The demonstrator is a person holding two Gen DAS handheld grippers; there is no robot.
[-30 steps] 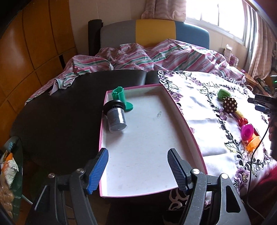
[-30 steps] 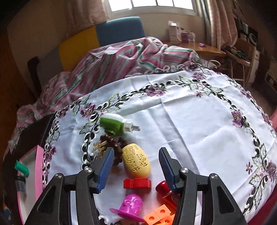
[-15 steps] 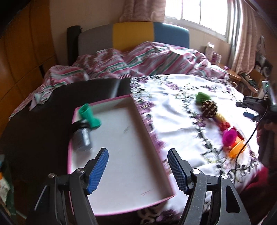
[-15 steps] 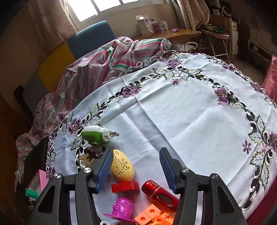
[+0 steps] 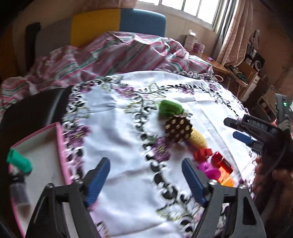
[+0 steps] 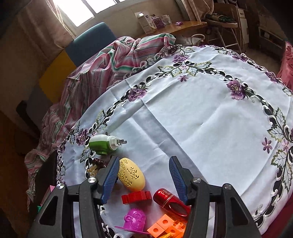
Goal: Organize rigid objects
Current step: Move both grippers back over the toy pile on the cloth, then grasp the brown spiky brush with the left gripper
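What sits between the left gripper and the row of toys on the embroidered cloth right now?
Nothing visible. Only bare tablecloth lies between the empty, opening left gripper and the toys: the brown studded piece, the yellow egg and the red block.

Daylight enters through the overexposed rear window (image 5: 192,11), leaving the wooden side walls dim. The left wrist view is motion-blurred throughout; the right wrist view is sharp. Fisheye distortion curves the white embroidered tablecloth (image 6: 201,113), with dark vignetted corners.

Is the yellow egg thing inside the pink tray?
No, the yellow egg lies on the white flowered tablecloth among the other toys, not in the tray.
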